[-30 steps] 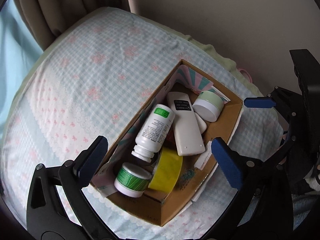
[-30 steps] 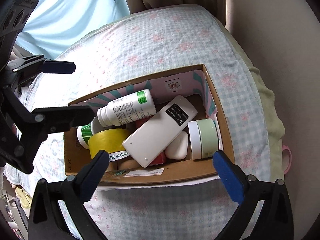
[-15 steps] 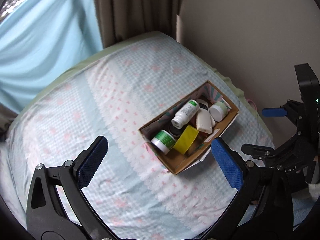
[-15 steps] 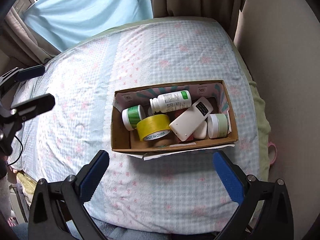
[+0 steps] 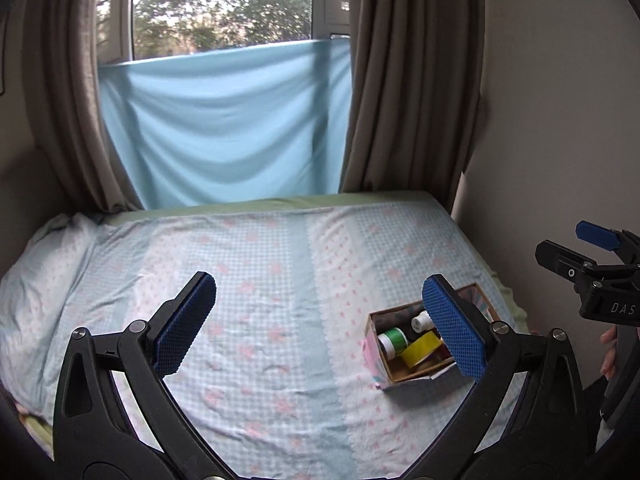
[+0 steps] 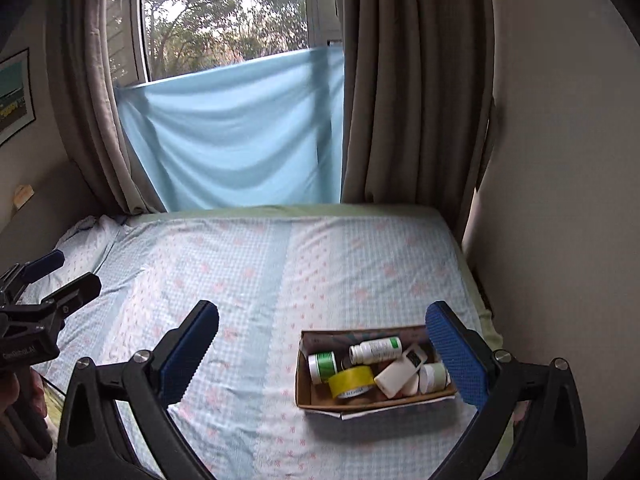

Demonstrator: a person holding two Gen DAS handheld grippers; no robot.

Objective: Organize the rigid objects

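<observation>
Both grippers have pulled well back and up since a second ago: the brown cardboard box [image 6: 308,394], which then filled each view close under the fingers, now sits small and far below on the pale blue checked bedsheet with pink flowers [image 6: 248,280], and the window with its light blue cloth [image 6: 240,136] has come into sight.

The left gripper [image 5: 320,328] has its jaws spread wide and empty, with the box just behind its right pad. The right gripper [image 6: 324,348] is likewise released and holds nothing; the box lies between its pads, nearer the right one.

In the box lie a white plastic bottle with a green label [image 6: 376,350], a roll of yellow tape [image 6: 352,382], a white jar with a green striped label [image 6: 323,366], a white rectangular remote-like device [image 6: 398,372] and a pale green-lidded jar [image 6: 434,376], all crowded and partly leaning on one another.

No loose item shows on the sheet, so the sorting looks finished or nearly so, and this seems to be a withdrawal. To do it well, I would keep both jaws open and clear of the box walls, retreat smoothly, and avoid dragging the soft sheet, which could tip the light box. If another pick is needed, come straight down over the topmost piece, probably the bottle.
</observation>
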